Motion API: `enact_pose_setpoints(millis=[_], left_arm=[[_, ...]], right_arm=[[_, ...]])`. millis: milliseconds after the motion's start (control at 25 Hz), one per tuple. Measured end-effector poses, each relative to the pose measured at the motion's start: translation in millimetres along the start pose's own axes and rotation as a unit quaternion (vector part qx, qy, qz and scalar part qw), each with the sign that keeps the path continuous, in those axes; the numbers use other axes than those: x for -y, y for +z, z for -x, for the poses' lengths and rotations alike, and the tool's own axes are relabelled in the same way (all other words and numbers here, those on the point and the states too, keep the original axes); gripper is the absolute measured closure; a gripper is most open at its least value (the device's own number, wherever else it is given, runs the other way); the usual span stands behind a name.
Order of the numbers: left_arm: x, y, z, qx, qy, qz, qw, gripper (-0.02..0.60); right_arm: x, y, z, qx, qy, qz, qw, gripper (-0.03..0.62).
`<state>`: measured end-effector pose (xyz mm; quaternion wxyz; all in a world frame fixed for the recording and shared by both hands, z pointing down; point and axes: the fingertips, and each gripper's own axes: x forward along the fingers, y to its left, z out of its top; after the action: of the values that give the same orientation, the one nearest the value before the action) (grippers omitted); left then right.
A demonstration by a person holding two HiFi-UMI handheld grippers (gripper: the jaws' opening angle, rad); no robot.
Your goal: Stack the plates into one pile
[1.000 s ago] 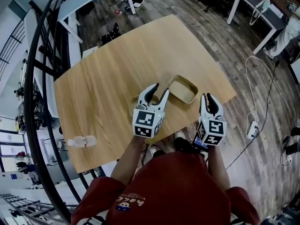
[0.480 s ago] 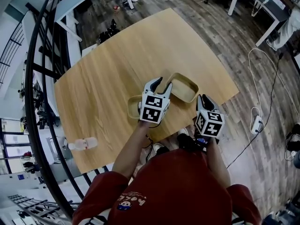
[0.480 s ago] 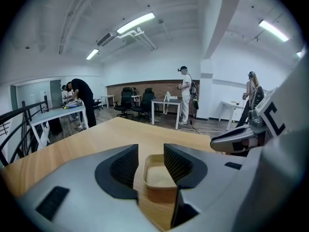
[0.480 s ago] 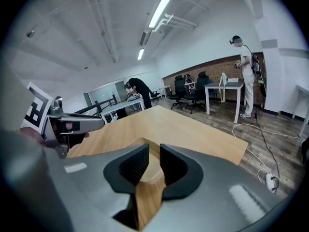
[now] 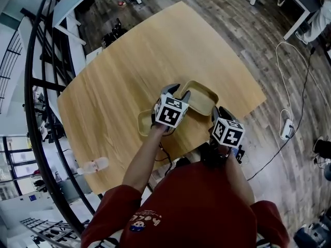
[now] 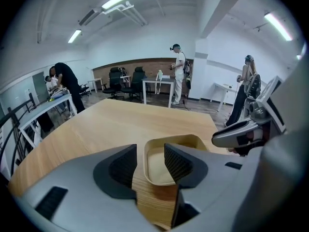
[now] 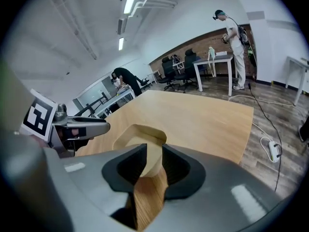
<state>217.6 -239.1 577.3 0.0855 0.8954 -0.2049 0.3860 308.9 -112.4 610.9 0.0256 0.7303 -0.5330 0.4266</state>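
**Closing in on the first plate**

I am holding both grippers low over the right plate (image 5: 201, 100), which is sitting near the front edge of the table (image 5: 129, 61). My left gripper (image 6: 149, 152) is hanging at that plate's left rim with its jaws standing well apart. The rim is showing in the gap between them, but neither pad is pressing on it, so I am carrying nothing there. My right gripper (image 7: 154, 153) is waiting at the plate's near right corner. Its jaws have just been opening and now stand a modest way apart, with only the tabletop and the plate's corner showing beyond them, nothing clamped.

The left plate (image 5: 144, 124) is lying just beside the right plate, to its left, partly covered by my left gripper in the head view. The two are not yet stacked. A bottle (image 5: 94, 165) is lying well away from the right plate, far out to its left by the table edge.

I judge that I am in the approach to the first pick. Next I need to get one jaw inside the rim and one outside, pinch firmly, lift the right plate level and set it squarely into the left one.
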Motion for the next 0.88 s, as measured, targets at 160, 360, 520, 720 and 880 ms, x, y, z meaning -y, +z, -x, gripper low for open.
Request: enact_pose_setpoints(millis=[160, 360, 520, 720, 880], left_arm=[[-3.5, -11.3, -24.2, -0.045, -0.001, -0.022, 0.9988, 0.414], [-8.0, -26.4, -45.5, -0.09, -0.007, -0.023, 0.9956, 0.411], [-11.2, -35.5, -56.1, -0.119, -0.009, -0.026, 0.9925, 0.41], [-4.7, -44.1, -62.6, -0.147, -0.027, -0.023, 0.9884, 0.42], [-0.9, -44.8, -64.8, -0.153, -0.019, -0.032, 0.9875, 0.52]], right_arm=[[5.5, -8.0, -12.5, -0.02, -0.008, -0.021, 1.0, 0.485], [9.3, -16.6, -24.8, -0.039, -0.008, -0.019, 0.999, 0.485], [12.1, -18.9, -31.5, -0.047, -0.005, -0.023, 0.999, 0.485], [12.7, -19.2, -37.0, -0.056, 0.003, -0.021, 0.998, 0.487], [20.7, -15.7, -36.8, -0.052, -0.005, -0.016, 0.998, 0.516]])
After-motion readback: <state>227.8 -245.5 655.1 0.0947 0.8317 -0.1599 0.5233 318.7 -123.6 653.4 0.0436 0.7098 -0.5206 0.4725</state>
